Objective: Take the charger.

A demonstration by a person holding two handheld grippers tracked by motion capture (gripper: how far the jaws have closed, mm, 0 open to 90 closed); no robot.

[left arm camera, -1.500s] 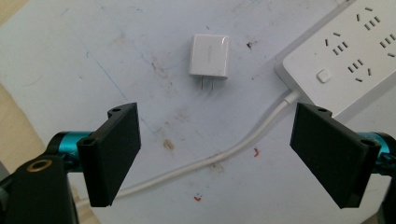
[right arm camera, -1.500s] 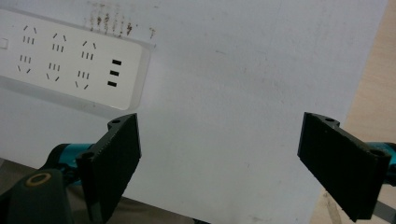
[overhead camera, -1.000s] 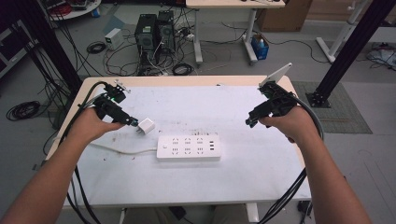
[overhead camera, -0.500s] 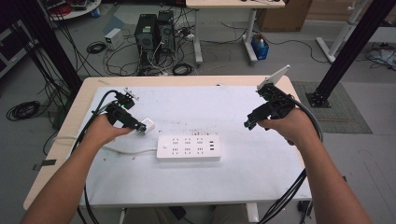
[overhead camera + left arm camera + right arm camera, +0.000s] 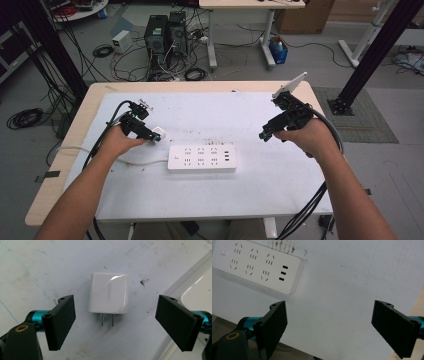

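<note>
At left of centre in the high view, the left gripper (image 5: 150, 134) hovers with jaws spread wide around a white USB wall charger (image 5: 109, 293) lying flat, untouched. A white power strip (image 5: 201, 158) sits mid-frame. At right, the right gripper (image 5: 267, 133) hangs wide open, holding nothing.

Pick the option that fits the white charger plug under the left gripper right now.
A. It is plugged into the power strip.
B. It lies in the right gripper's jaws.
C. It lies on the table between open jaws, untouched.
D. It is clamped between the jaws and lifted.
C: in the left gripper view the charger plug lies flat on the table, prongs bare, with the left gripper jaws wide apart on either side and clear of it.
</note>
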